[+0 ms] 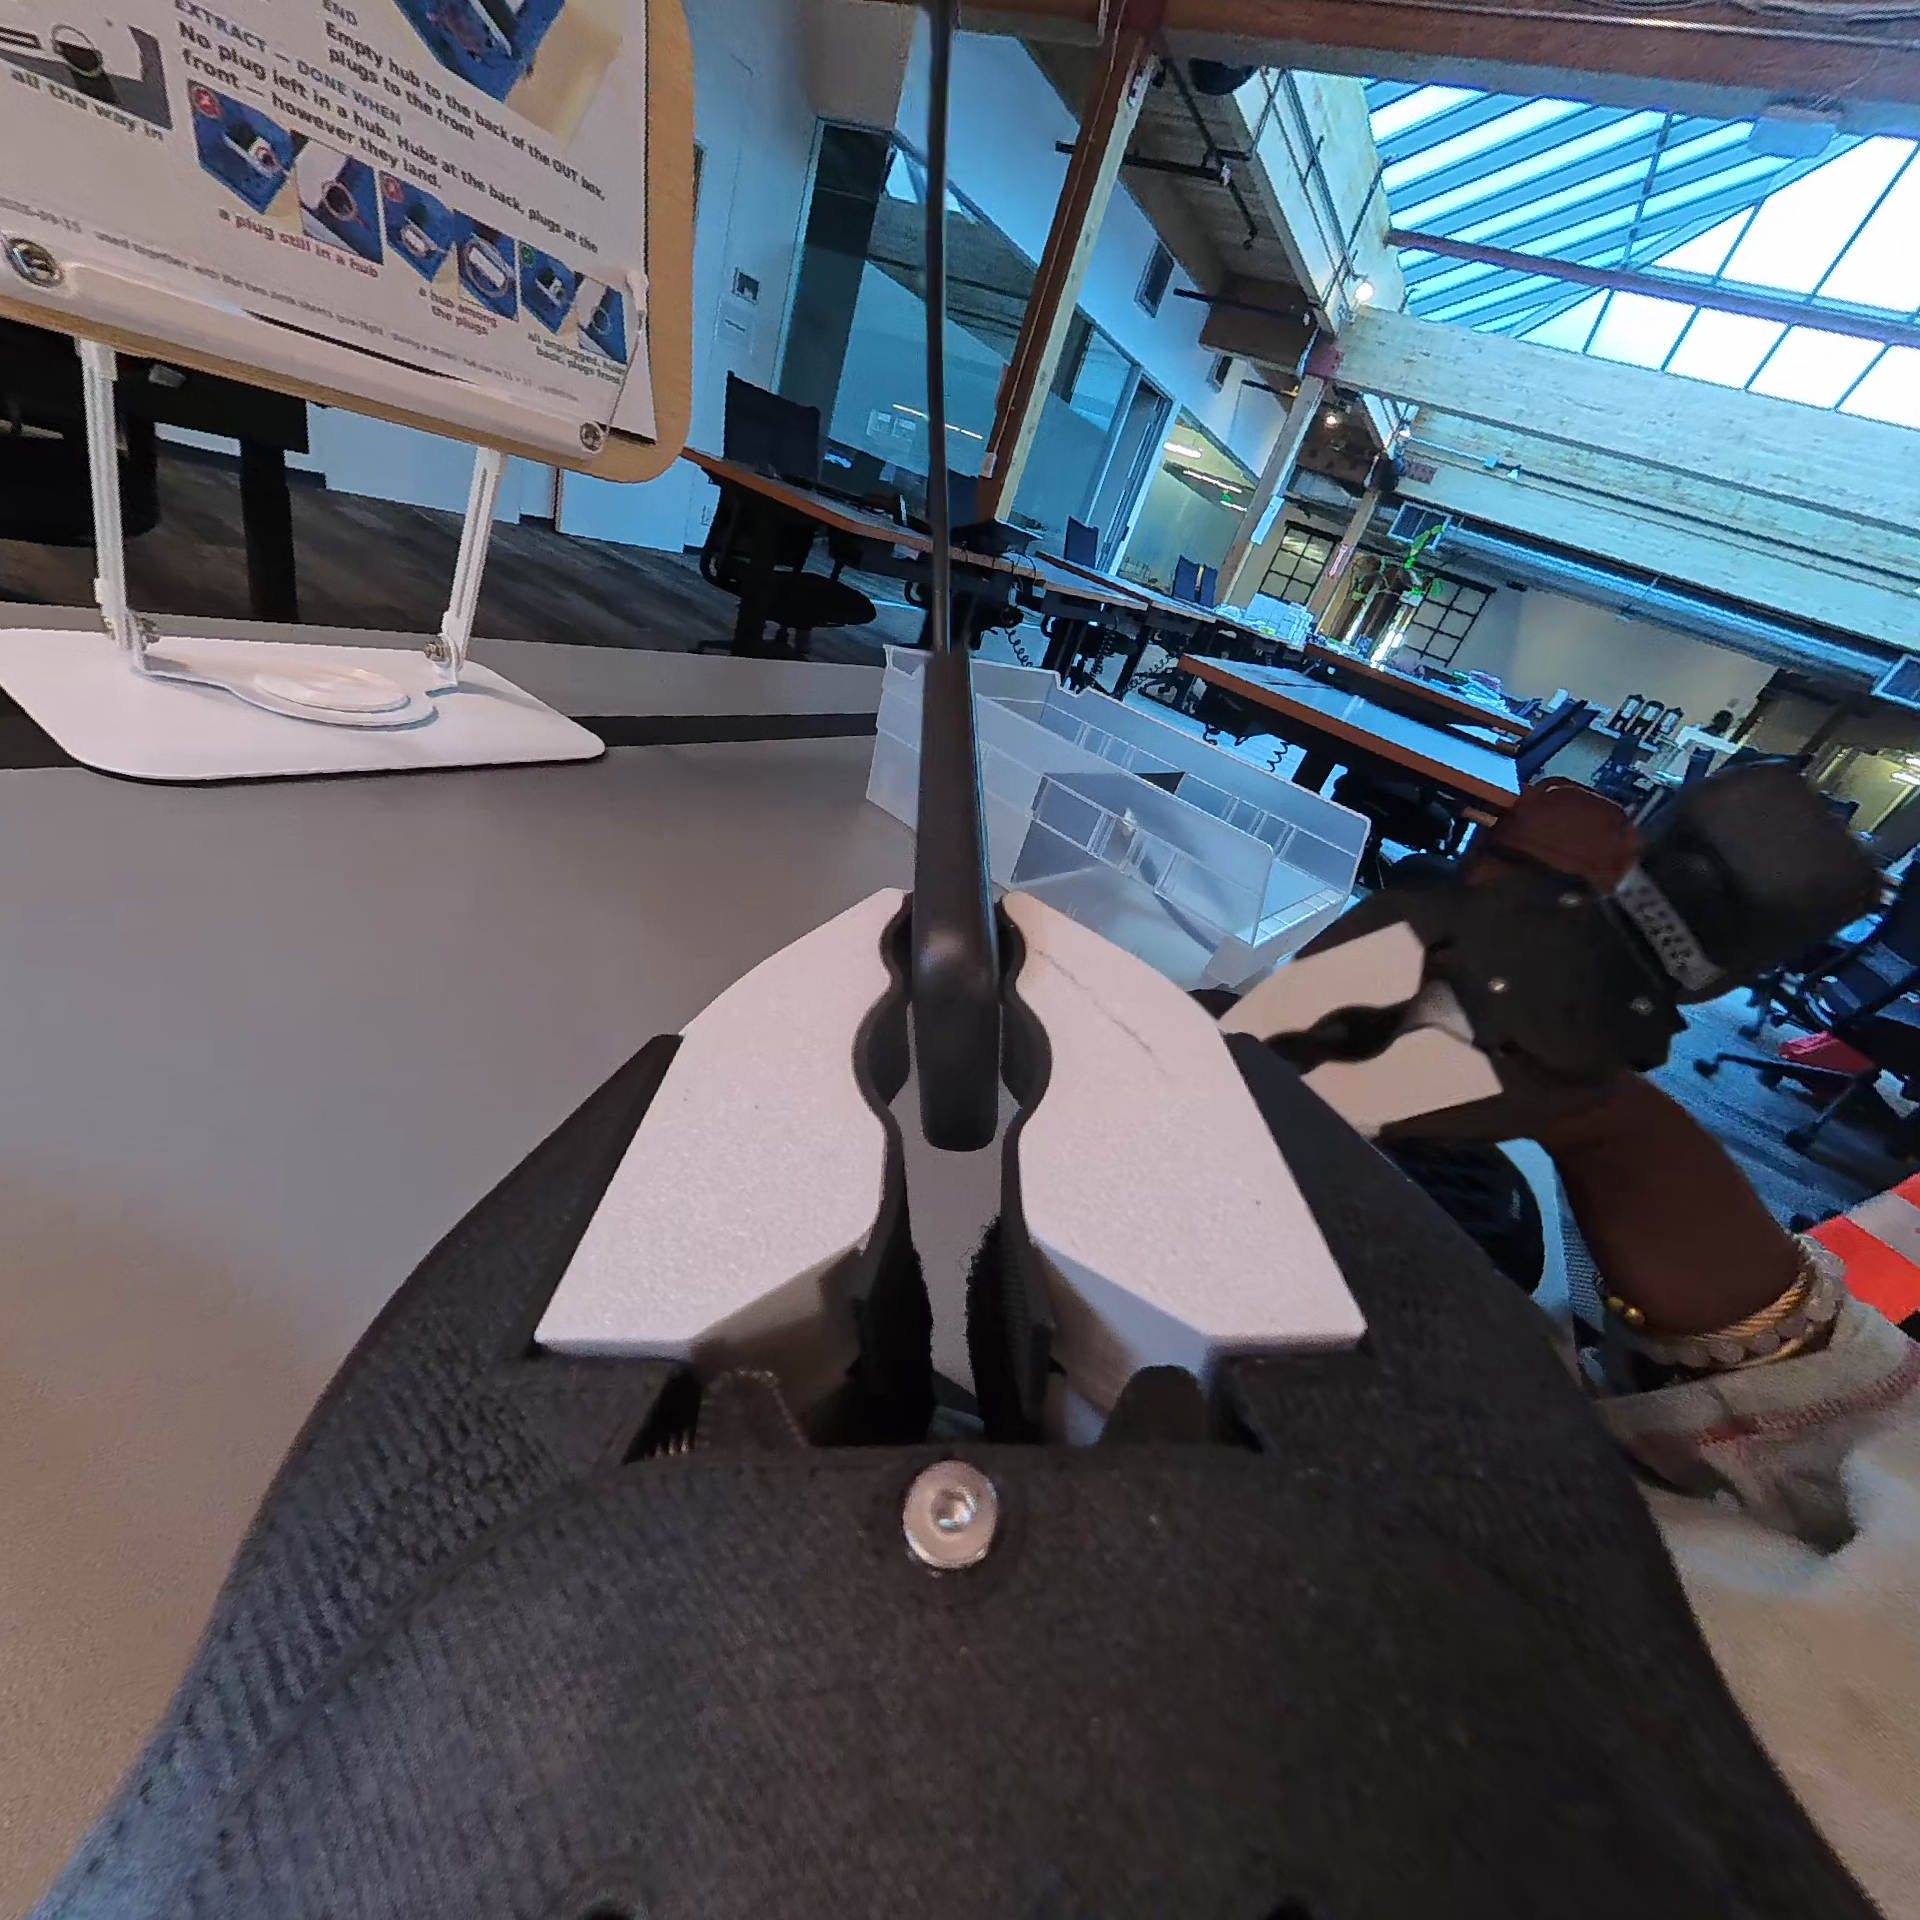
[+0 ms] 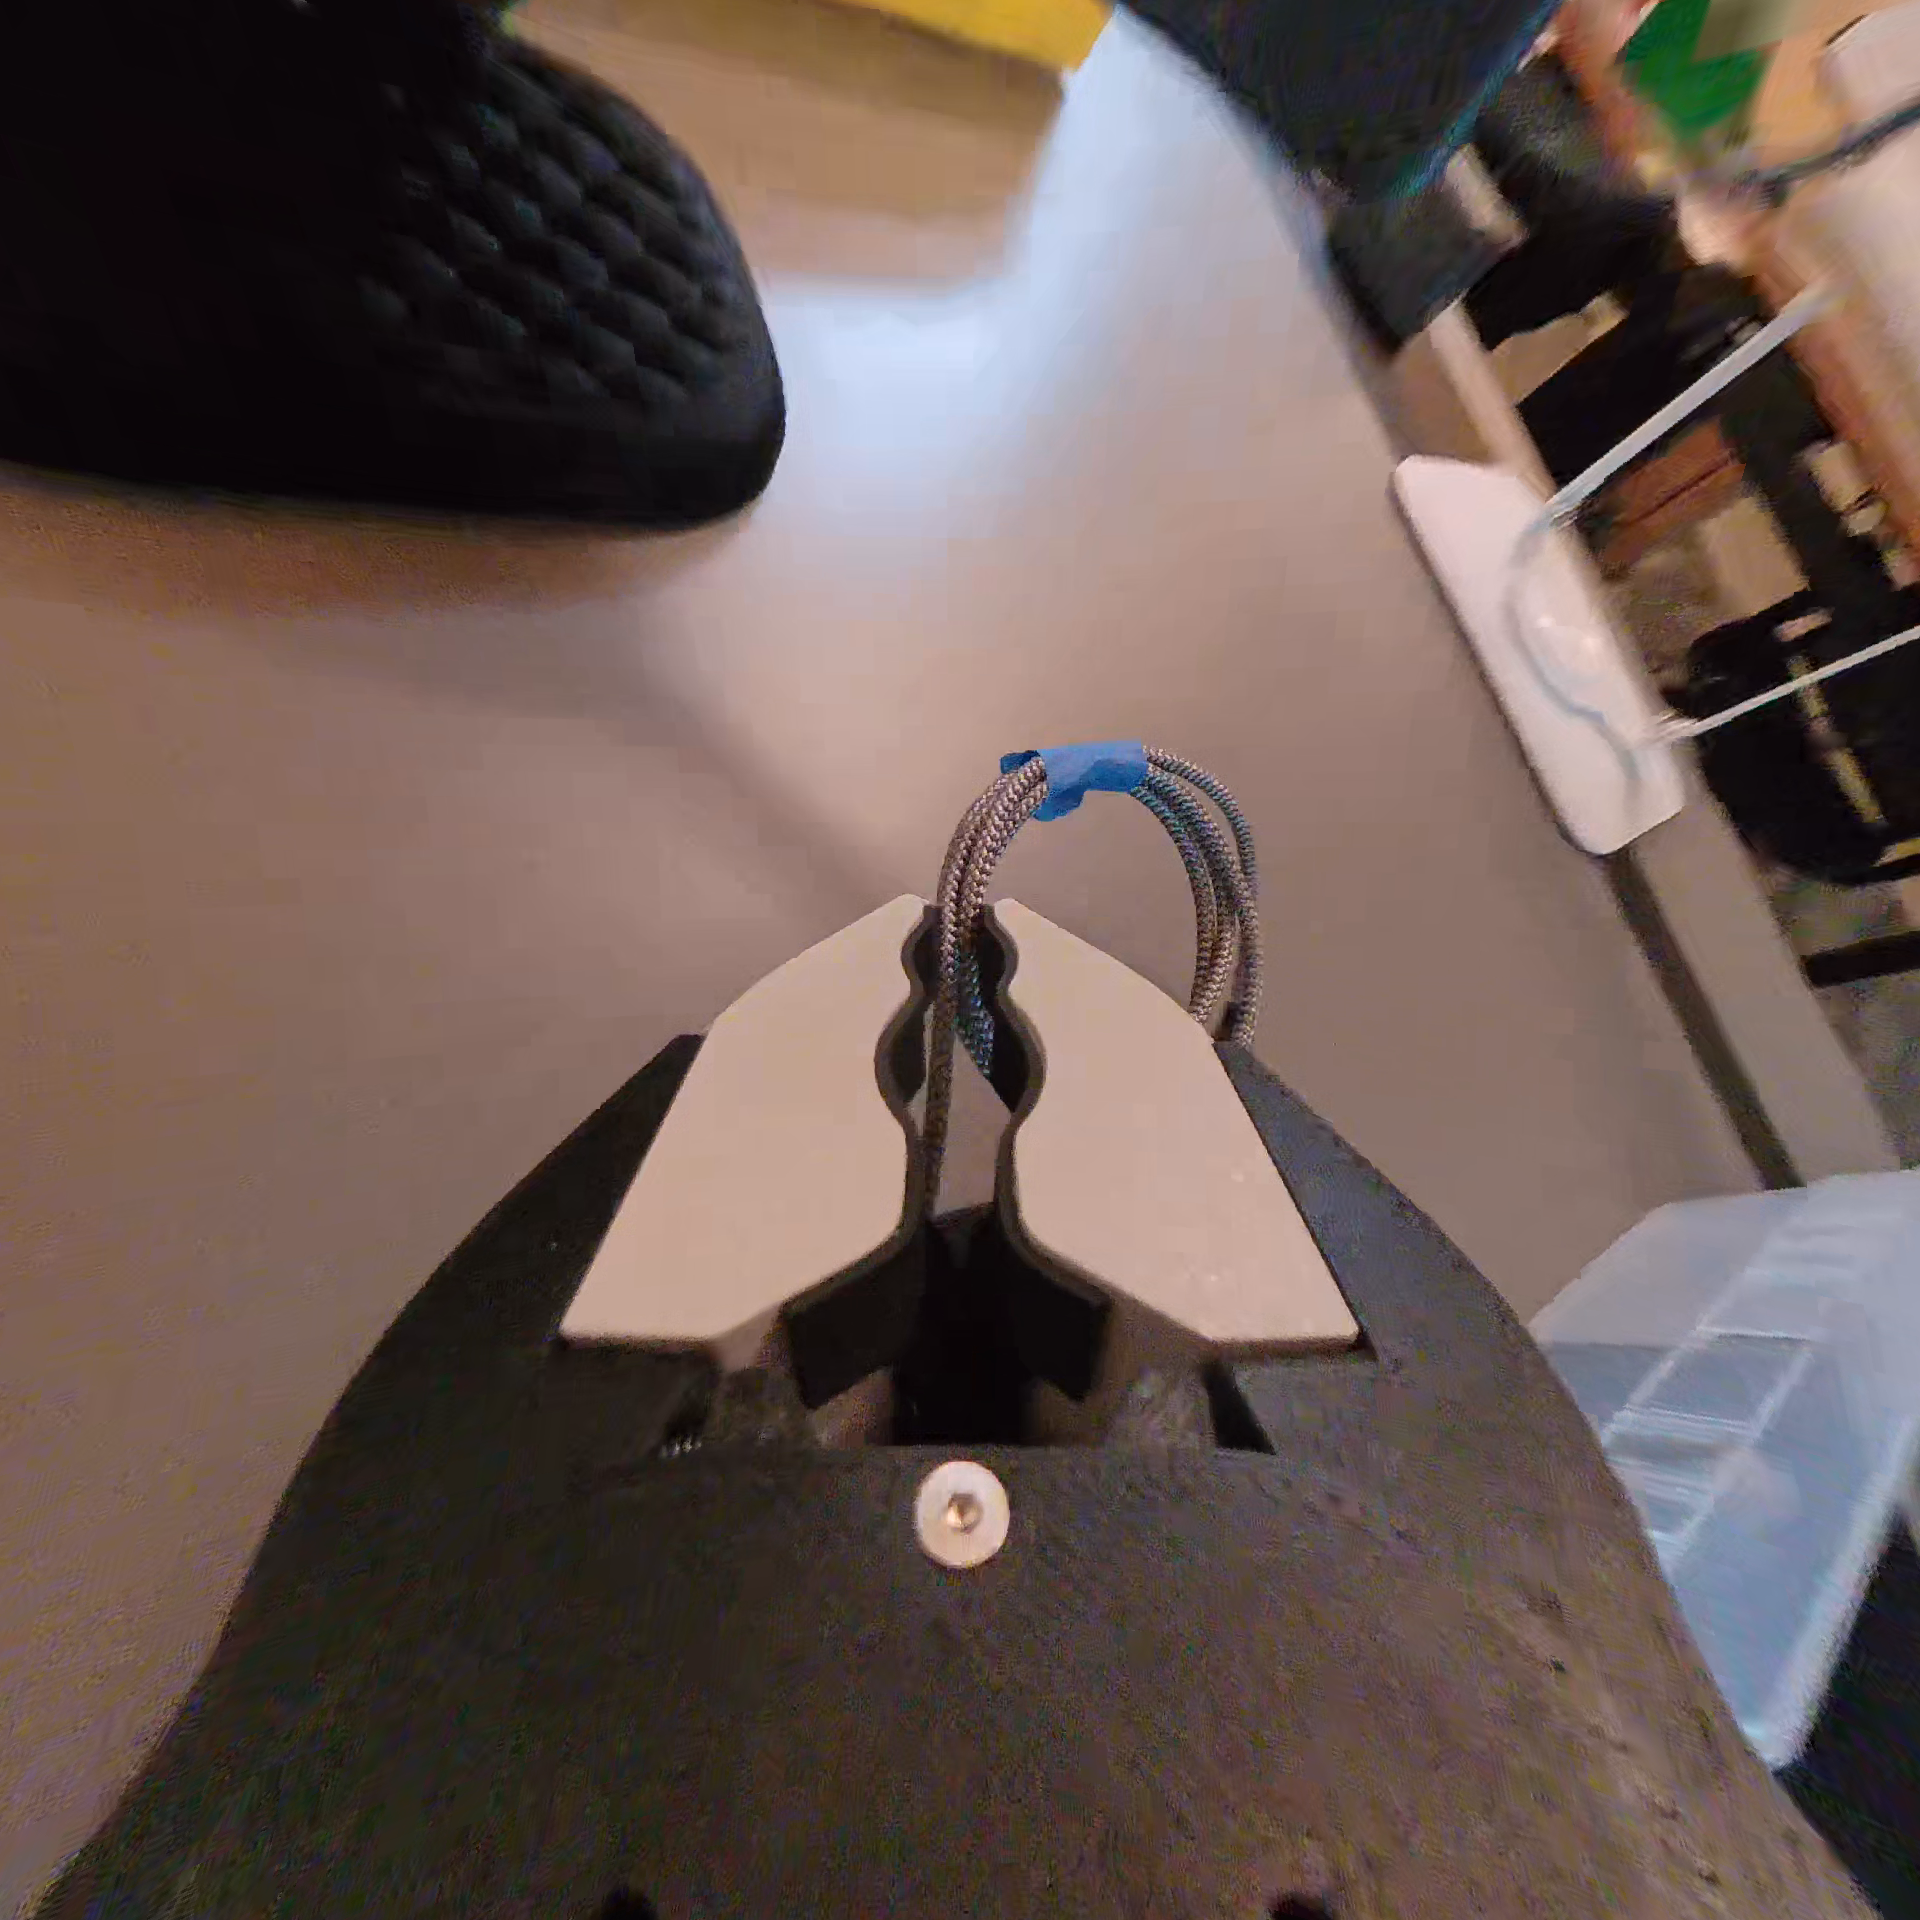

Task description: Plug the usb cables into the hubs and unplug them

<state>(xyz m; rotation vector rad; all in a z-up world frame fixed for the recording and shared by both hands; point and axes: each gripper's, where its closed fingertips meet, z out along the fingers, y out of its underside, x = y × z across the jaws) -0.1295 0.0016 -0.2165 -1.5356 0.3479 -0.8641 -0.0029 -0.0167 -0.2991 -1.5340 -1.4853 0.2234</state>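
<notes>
We held the left gripper [image 1: 954,925] with its jaws pinched on a black cable plug [image 1: 951,1029], its cord running straight up, above the grey worktop [image 1: 364,1039]. Beyond it stood a clear plastic bin [image 1: 1143,831]. Our right gripper [image 2: 958,914] had its jaws pressed on a braided cable bundle [image 2: 1205,873] bound with blue tape [image 2: 1091,774], near that bin [image 2: 1745,1403].

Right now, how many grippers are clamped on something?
2. The left gripper pinches a black cable's strain relief above the grey table. The right gripper holds a braided cable bundle bound with blue tape.
</notes>
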